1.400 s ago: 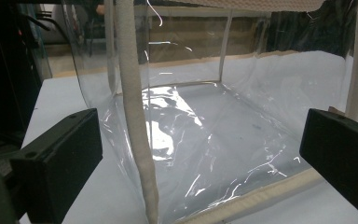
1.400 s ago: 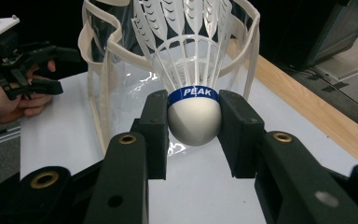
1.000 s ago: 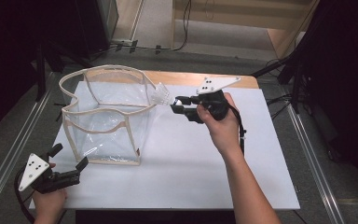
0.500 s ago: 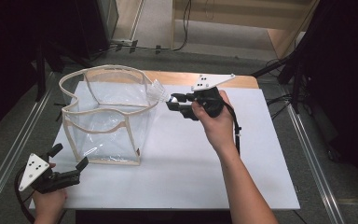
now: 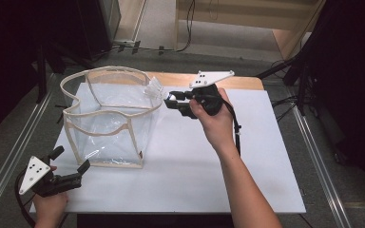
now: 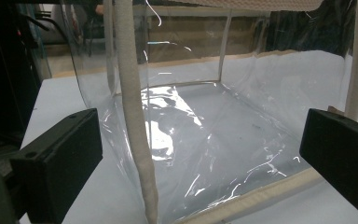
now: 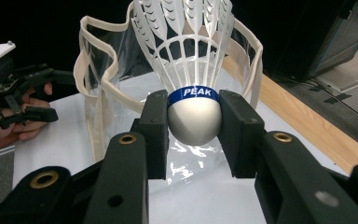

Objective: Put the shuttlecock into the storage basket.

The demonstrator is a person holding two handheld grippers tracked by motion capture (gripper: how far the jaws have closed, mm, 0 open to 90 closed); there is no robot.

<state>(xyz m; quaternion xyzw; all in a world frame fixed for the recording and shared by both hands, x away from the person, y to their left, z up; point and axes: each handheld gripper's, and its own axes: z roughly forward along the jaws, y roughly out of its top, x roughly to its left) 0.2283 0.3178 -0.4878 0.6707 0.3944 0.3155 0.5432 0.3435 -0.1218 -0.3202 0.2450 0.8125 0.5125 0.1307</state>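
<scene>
On the white table (image 5: 209,171), wood edging behind, grey floor (image 5: 247,38) beyond

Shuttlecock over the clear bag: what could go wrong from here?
1. The right gripper clamps only the rounded cork of the shuttlecock; it could squirt out of the jaws.
2. The feather skirt sits right at the bag's cream rim, so it might catch there instead of dropping in.
3. The clear bag stands soft and unheld; the left gripper is open beside it, so a nudge could tip or collapse it.
</scene>
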